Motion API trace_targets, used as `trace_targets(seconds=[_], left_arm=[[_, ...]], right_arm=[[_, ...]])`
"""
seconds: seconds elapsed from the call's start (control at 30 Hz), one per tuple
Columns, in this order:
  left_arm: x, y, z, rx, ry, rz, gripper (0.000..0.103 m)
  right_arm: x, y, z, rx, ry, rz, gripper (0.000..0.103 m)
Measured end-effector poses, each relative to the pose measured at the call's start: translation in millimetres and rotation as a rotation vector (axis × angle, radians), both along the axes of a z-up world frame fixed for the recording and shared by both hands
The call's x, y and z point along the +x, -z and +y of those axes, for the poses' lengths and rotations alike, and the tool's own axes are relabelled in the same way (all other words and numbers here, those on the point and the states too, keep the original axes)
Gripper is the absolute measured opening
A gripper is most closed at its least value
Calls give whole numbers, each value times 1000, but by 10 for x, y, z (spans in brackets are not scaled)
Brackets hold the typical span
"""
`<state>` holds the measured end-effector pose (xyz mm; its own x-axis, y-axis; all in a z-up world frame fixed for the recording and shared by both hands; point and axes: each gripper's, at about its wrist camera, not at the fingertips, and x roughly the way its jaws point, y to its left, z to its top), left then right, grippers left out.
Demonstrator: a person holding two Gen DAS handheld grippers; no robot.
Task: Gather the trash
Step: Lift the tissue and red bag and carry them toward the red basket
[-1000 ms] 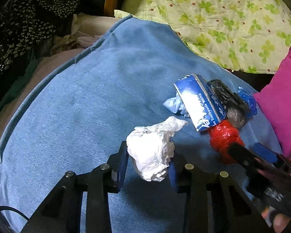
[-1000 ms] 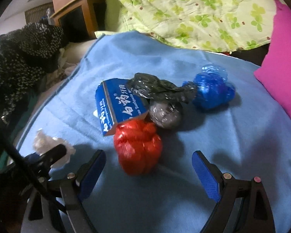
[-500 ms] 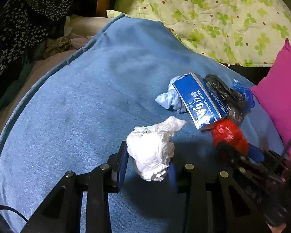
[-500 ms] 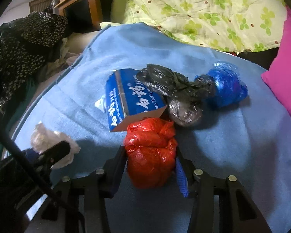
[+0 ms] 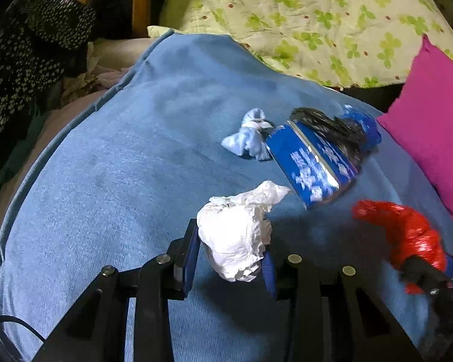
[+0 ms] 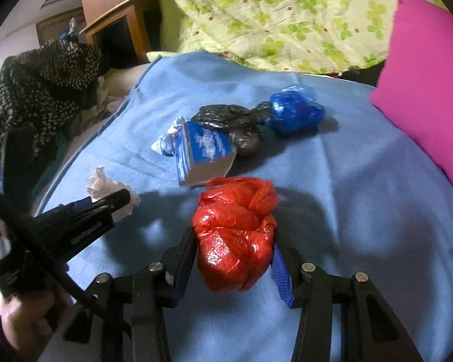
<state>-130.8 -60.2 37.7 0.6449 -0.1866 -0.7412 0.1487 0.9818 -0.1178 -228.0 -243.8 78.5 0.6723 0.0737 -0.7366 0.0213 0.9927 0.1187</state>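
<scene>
— Blue blanket (image 6: 362,181) under everything, green clover quilt (image 6: 271,15) at the back, pink pillow (image 6: 432,84) to your right. Where is your trash?

— Your left gripper (image 5: 231,256) pinches the crumpled white tissue (image 5: 235,241) between its blue pads. Your right gripper (image 6: 235,259) has just closed in on the knotted red bag (image 6: 235,235), and its pads press both sides of that bag.

— And what lies loose on the blanket?

— You have a blue toothpaste box (image 6: 204,150) just beyond the red bag, with a pale blue rag (image 5: 249,135) touching its far left corner. A black bag (image 6: 232,120) lies against the box's right side, and a blue bag (image 6: 296,111) touches the black one farther right.

— Anything at your left?

— You see a black spotted cloth (image 6: 42,96) heaped beside the blanket's edge, with a wooden cabinet (image 6: 114,33) behind it.
</scene>
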Motion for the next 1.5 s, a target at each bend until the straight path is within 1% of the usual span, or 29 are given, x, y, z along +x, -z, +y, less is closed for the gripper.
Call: trace_targets(seconds=[0.23,0.43,0.8,1.0,1.3,1.5], left_arm=[[-216,-80,-101,23,53,-12,38],[-475,-179,-342,43,142,-20,38],[-922,-401,-821,57,265,-28,38],[-1099,-478,-1062,73,319,-43,38],[-1272,-554,-1323,88,380,-63,38],[-1377,-592,-1504,94,421,-72,38]], right_arm=[[-460,-142,-292,36,67,-43,50],[-803,-284,-497,71,127,-94,50],[-1237,-283,-798,128,199,-121,50],[-1473,-321,-995,144,247,-145,50],[-1846,-384,-1330,159,340,-177,50],[-2093,-376,-1566,167,410,-187,50]])
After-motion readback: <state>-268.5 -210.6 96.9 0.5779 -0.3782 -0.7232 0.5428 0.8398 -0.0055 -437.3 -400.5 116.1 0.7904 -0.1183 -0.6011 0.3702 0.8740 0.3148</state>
